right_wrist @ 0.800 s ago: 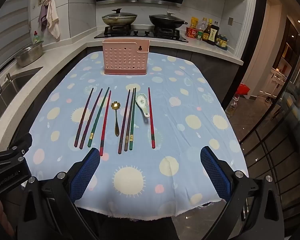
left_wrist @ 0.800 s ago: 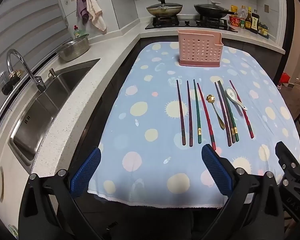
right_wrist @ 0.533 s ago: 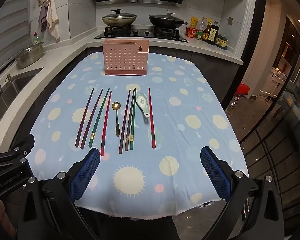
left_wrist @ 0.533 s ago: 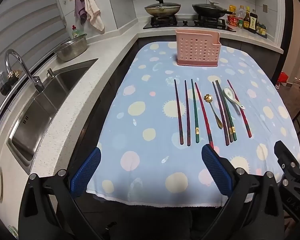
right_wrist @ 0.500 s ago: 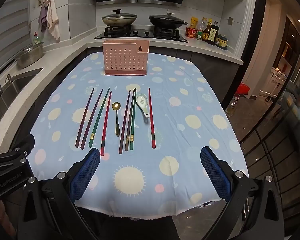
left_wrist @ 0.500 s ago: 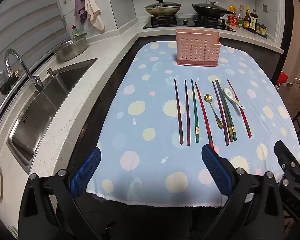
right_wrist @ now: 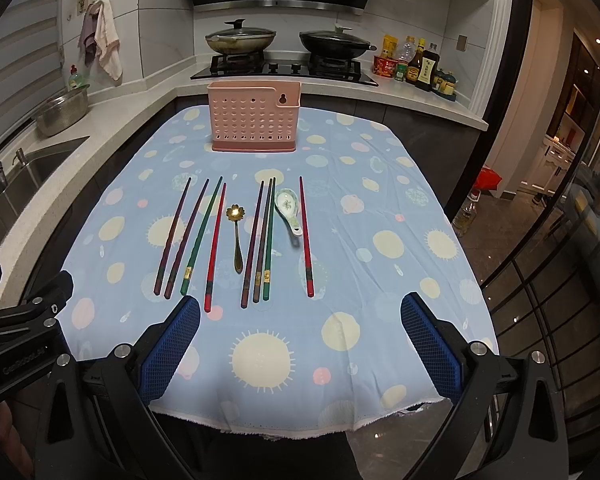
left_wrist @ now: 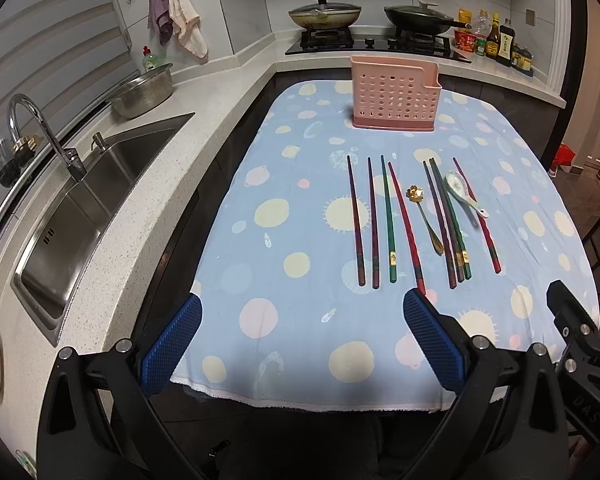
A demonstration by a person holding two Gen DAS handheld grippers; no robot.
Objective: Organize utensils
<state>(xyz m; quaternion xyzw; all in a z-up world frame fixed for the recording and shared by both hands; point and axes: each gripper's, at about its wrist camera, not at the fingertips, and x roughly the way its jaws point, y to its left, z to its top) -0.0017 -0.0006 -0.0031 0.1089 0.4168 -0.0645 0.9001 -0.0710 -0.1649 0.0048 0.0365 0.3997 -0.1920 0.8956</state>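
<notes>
Both our grippers, left gripper (left_wrist: 300, 344) and right gripper (right_wrist: 300, 344), hang spread wide and empty over the near table edge. Ahead lie the chopsticks (right_wrist: 214, 246) in a row with a gold spoon (right_wrist: 236, 236) and ceramic spoon (right_wrist: 288, 206); beyond stands the pink utensil holder (right_wrist: 254, 120) on the dotted tablecloth (right_wrist: 380, 184).

Both wrist views face forward, sharing the tablecloth (left_wrist: 292, 240) from its near edge.

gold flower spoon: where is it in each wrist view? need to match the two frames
Left wrist: gold flower spoon lies right of centre, between a red chopstick and a dark pair.
Right wrist: the spoon lies left of centre, in the same gap.
Shared landmark: pink utensil holder at the far end of the cloth.
</notes>
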